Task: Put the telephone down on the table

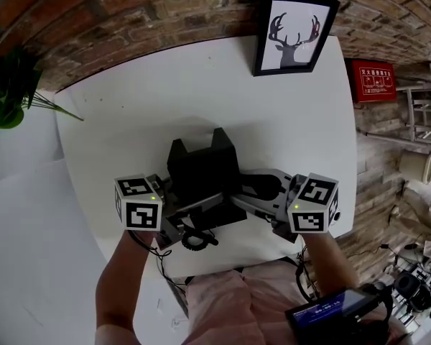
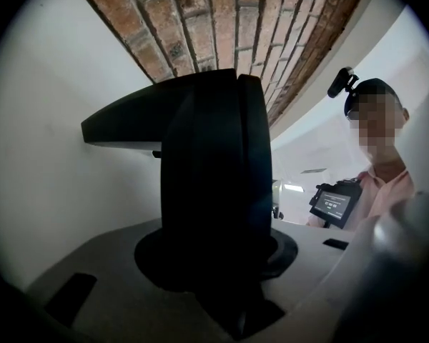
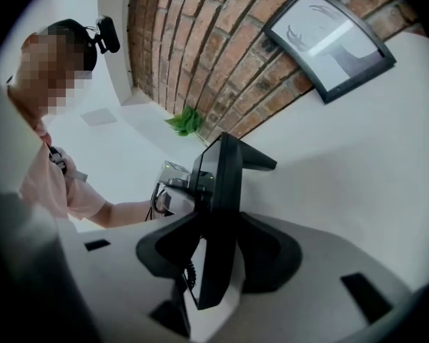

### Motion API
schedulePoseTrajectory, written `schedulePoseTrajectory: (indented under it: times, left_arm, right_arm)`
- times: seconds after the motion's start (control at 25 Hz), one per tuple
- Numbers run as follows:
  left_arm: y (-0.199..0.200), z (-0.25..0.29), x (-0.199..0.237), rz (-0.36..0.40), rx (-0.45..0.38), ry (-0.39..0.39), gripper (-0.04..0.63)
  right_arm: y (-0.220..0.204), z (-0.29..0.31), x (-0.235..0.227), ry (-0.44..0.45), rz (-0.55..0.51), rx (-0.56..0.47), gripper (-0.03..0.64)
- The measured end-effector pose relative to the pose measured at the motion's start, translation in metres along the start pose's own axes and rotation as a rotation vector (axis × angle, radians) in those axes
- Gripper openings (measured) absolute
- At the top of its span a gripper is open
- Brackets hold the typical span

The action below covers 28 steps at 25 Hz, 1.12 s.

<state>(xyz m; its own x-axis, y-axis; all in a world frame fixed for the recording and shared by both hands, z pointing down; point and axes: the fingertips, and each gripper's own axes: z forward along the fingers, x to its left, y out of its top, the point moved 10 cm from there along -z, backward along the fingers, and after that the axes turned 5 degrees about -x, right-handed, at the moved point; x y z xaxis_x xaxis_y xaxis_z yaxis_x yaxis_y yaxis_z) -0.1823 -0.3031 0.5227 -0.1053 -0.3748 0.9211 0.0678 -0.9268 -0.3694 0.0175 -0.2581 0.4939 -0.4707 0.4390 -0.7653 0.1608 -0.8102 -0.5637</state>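
Observation:
The black telephone [image 1: 201,167] is held between my two grippers over the near part of the white table [image 1: 165,99]. My left gripper [image 1: 183,210] grips it from the left; in the left gripper view the dark body [image 2: 214,184] fills the space between the pads. My right gripper [image 1: 248,192] holds it from the right, and in the right gripper view its black pads [image 3: 272,252] close on a thin edge of the telephone [image 3: 218,213]. A coiled cord [image 1: 197,240] hangs below. Whether the telephone touches the table is hidden.
A framed deer picture [image 1: 293,33] leans on the brick wall at the table's far edge. A green plant [image 1: 7,88] is at the far left. A red sign [image 1: 373,80] hangs on the wall to the right. The table's near edge runs just below my grippers.

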Motion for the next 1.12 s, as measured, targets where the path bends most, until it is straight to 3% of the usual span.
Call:
schedulePoseTrajectory:
  times: [0.4, 0.64, 0.76, 0.96, 1.12]
  left_arm:
    - [-0.002, 0.004, -0.001, 0.034, 0.049, 0.066, 0.163]
    - [-0.002, 0.003, -0.001, 0.021, 0.025, 0.088, 0.173]
    - [-0.002, 0.002, -0.002, -0.005, -0.006, 0.091, 0.248]
    - [-0.003, 0.005, -0.009, 0.045, 0.03, 0.159, 0.376]
    - [-0.006, -0.004, -0.008, 0.029, 0.008, 0.239, 0.416]
  right_arm:
    - [-0.008, 0.0, -0.009, 0.018, 0.021, 0.009, 0.163]
    - [-0.01, -0.001, -0.011, 0.026, 0.029, -0.01, 0.153]
    - [-0.011, -0.002, -0.013, 0.034, 0.036, -0.015, 0.147]
    - [-0.011, -0.002, -0.012, 0.032, 0.043, -0.02, 0.141]
    - [-0.012, -0.001, -0.012, 0.029, 0.04, -0.029, 0.138]
